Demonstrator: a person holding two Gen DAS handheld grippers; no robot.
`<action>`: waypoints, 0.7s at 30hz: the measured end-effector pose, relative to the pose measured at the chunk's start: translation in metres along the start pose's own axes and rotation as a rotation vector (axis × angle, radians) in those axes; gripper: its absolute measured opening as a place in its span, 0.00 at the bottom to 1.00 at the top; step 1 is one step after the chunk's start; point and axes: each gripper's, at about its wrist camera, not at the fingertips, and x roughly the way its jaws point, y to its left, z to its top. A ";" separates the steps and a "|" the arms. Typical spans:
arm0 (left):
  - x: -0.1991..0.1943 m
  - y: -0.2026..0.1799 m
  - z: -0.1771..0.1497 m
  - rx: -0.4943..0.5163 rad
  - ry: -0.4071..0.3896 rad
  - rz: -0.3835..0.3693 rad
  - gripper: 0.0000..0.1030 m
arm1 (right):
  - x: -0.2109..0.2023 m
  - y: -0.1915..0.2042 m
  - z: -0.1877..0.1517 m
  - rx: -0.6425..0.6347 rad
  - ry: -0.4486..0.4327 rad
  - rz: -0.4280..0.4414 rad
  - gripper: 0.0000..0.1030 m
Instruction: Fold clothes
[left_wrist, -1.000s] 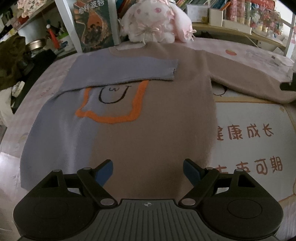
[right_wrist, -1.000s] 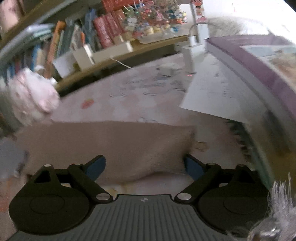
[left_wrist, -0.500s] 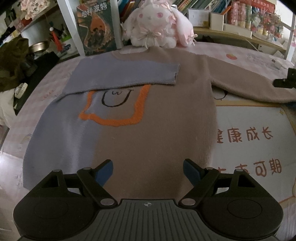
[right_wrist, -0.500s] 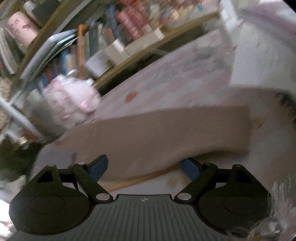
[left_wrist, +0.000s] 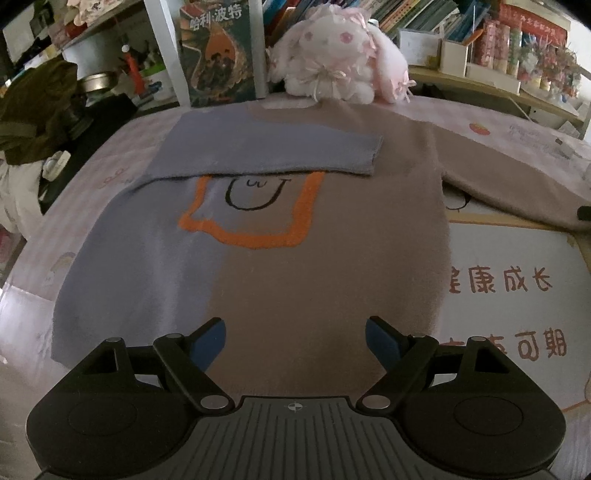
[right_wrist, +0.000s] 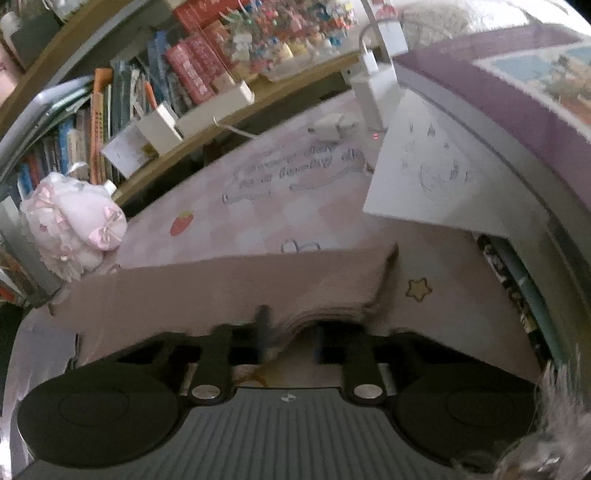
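A sweater, half lavender and half brown with an orange outline on the chest, lies flat on the bed. Its lavender sleeve is folded across the chest. Its brown sleeve stretches out to the right. My left gripper is open and empty, hovering over the sweater's hem. My right gripper is shut on the lower edge of the brown sleeve near its cuff, and the fabric bunches between the fingers.
A pink plush rabbit sits at the sweater's collar; it also shows in the right wrist view. Bookshelves line the back. A sheet of paper and a charger lie beyond the cuff. The printed bedsheet lies to the right.
My right gripper went from open over the brown sleeve to shut on its edge near the cuff. The left gripper stayed open over the hem, shifting only slightly.
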 end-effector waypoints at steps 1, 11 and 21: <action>0.000 -0.001 0.000 0.004 -0.001 -0.003 0.83 | -0.002 -0.001 0.000 0.001 0.001 0.003 0.07; -0.004 -0.008 -0.003 0.053 -0.002 -0.014 0.83 | -0.009 0.002 0.001 0.002 -0.021 0.025 0.06; -0.006 -0.008 -0.006 0.062 0.007 0.000 0.83 | -0.009 0.002 0.001 0.015 -0.018 0.036 0.06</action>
